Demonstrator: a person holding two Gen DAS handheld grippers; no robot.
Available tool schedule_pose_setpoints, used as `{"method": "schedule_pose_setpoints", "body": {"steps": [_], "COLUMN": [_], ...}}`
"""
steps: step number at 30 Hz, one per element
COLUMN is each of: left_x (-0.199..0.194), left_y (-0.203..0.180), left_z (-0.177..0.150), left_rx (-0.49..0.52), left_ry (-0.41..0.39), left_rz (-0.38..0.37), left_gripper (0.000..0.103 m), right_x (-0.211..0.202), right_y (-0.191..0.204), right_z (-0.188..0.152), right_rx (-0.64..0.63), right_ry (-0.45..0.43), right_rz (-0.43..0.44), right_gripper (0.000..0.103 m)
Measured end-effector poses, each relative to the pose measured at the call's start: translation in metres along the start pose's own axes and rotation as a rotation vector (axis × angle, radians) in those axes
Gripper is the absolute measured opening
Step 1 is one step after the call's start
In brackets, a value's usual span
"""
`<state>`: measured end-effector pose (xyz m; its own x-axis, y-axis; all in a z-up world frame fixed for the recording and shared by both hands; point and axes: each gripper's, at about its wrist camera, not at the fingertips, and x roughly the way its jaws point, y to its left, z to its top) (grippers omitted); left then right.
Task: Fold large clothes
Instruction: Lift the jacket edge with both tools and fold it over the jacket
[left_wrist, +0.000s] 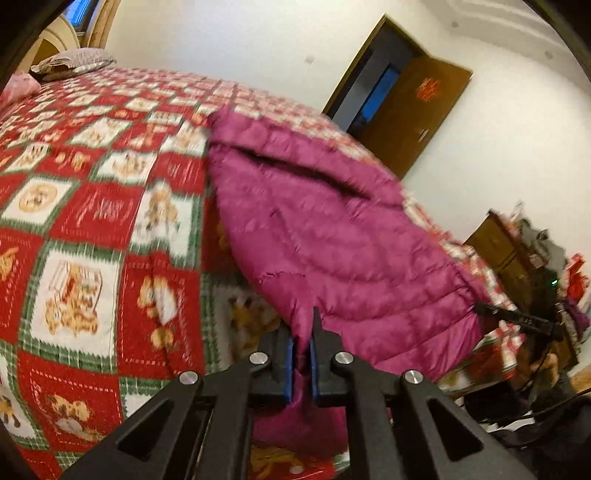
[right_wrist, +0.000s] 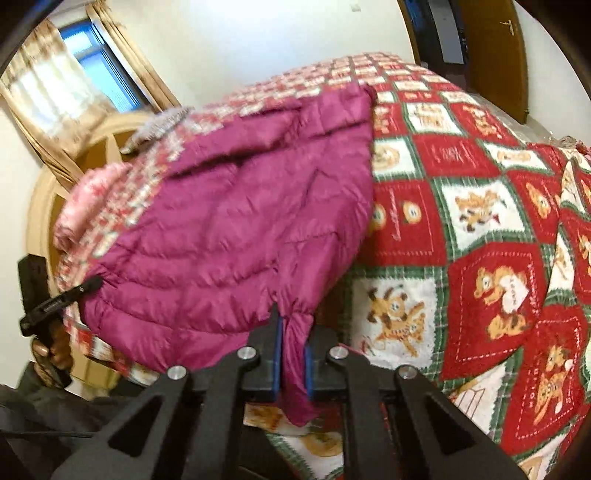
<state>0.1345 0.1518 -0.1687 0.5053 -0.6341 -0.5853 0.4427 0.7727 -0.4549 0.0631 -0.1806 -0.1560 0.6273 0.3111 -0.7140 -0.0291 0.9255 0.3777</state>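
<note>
The magenta quilted jacket (left_wrist: 332, 236) lies on a bed covered with a red, white and green patchwork bedspread (left_wrist: 85, 229), its near hem raised off the cover and its far end resting flat toward the middle of the bed. The left gripper (left_wrist: 302, 363) is clamped on one gathered corner of the hem, blue pads pressed against the fabric. The right gripper (right_wrist: 291, 363) is closed on the other corner, with a bunched fold of cloth between its pads and a tail of fabric hanging below. Each gripper appears at the edge of the other's view, with the jacket spanning between them. A grey pillow (left_wrist: 74, 62) and a pink bundle (right_wrist: 92, 199) lie at the head of the bed. Curtains (right_wrist: 44, 99) frame a window. A brown door (left_wrist: 410, 110) stands open in the white wall. A cluttered wooden cabinet (left_wrist: 517, 251) stands beyond the bed's far side.
</note>
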Motion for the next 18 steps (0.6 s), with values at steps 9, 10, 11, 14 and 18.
{"method": "schedule_pose_setpoints", "body": {"steps": [9,10,11,14,18], "left_x": [-0.052,-0.058,-0.065,-0.085,-0.107], "left_y": [-0.019,-0.020,-0.022,-0.031,-0.042], "left_z": [0.007,0.007,0.006,0.006,0.013], "left_rx": [0.086,0.091,0.097,0.132,0.165], "left_ry": [-0.133,-0.141,-0.149,-0.169,-0.194], "left_rz": [-0.148,-0.162,-0.175,-0.198,-0.211], "left_gripper": [0.005,0.005,0.005,0.005,0.005], "right_x": [-0.025,-0.030,-0.038,-0.060,-0.086], "right_y": [0.025,0.025,0.026,0.029,0.035], "right_z": [-0.001,-0.002,-0.003,-0.001,0.007], "right_rx": [-0.018,-0.017,-0.014,-0.010,0.001], "right_ry": [-0.052,-0.060,-0.071,-0.103,-0.153], "right_rz": [0.051,0.054,0.058,0.068,0.095], "right_gripper": [0.012,0.012,0.012,0.012,0.012]}}
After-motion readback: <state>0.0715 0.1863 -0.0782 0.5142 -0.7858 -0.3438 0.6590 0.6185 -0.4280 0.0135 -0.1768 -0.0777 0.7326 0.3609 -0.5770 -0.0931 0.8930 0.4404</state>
